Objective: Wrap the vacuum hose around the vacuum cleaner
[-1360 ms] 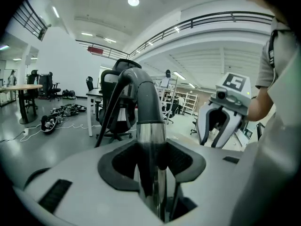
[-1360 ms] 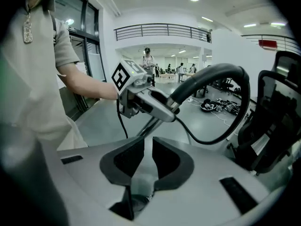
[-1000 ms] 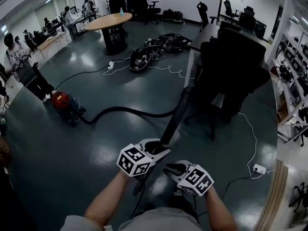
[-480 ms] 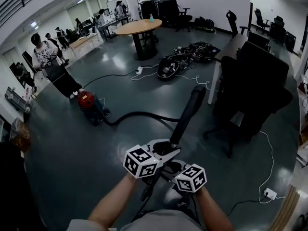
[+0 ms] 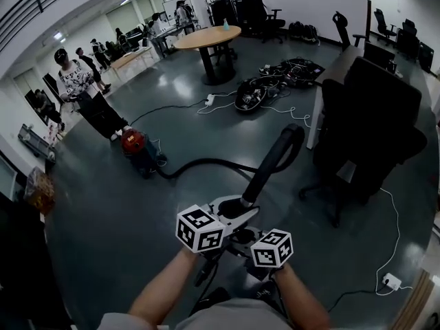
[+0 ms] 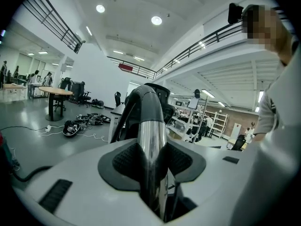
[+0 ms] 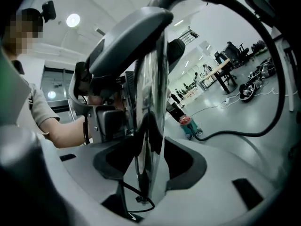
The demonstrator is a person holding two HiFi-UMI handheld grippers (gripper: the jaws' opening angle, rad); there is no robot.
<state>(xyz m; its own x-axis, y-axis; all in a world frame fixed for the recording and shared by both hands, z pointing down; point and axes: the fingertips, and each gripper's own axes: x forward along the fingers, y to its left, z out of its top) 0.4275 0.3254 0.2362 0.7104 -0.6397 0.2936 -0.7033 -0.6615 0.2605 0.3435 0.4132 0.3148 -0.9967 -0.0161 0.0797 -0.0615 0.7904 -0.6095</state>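
The person stands with both grippers raised in front of them, each on the vacuum's chrome tube. The left gripper is clamped on it. Both dark pads press its sides, and the tube runs up between them. The right gripper sits just below and beside the left one on the same tube. Its jaws have just been opening, and now the tube stands between them with a pad against each side.

Above the grippers the tube gives way to a black handle piece that leans up and away toward the office chair. From the handle's top the vacuum hose bends over and drops to the floor. It runs left in a loose curve to the vacuum cleaner — a small red-topped canister well apart from the grippers. The hose lies stretched out, none of it wound round the canister.

A person stands just beyond the cleaner. Further back are a round table and a heap of cables on the floor.
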